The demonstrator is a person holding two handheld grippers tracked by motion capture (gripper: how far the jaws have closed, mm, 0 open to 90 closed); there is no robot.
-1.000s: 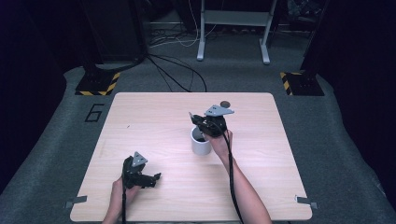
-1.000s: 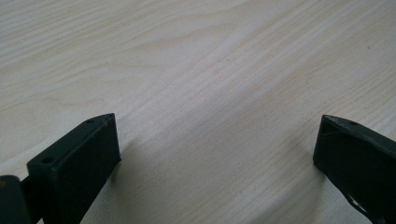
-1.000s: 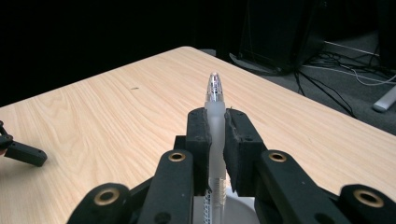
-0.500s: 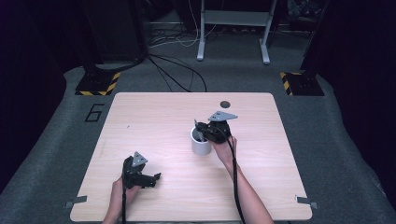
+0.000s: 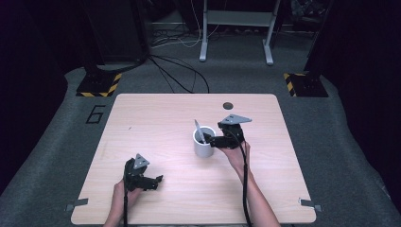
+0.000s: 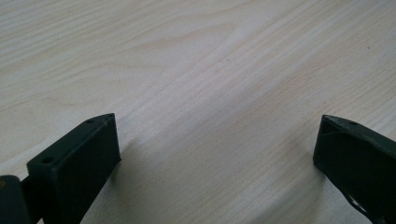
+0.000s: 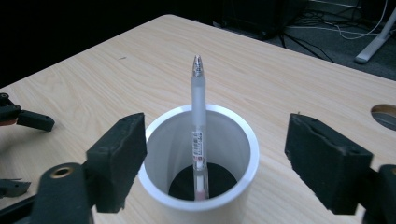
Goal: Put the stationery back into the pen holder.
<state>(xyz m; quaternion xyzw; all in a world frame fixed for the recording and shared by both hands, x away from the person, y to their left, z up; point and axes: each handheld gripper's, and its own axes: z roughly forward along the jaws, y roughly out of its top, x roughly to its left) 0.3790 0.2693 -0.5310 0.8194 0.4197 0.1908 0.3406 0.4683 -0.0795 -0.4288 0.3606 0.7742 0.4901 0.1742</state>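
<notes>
A white cup [image 5: 204, 144] stands upright near the middle of the table, and a frosted pen [image 5: 198, 130] leans inside it, tip end up. In the right gripper view the pen [image 7: 199, 116] rests against the far wall of the cup [image 7: 233, 140]. My right gripper [image 5: 215, 141] is level at the cup's right side. Its jaws have just been opening and now stand wide on either side of the cup [image 7: 215, 128], pressing on nothing. My left gripper [image 5: 153, 182] rests low near the front left, open over bare wood [image 6: 217, 121].
The light wooden table [image 5: 156, 118] has a round cable hole [image 5: 228, 105] near its far edge, beyond the right gripper. Dark carpet, cables and stand legs lie past the table. The left gripper's jaw [image 7: 28, 120] shows at the left of the right gripper view.
The right gripper has moved from above the cup to its right and toward me, and its jaws have opened. The pen now stands free in the cup. The left gripper stayed put.
</notes>
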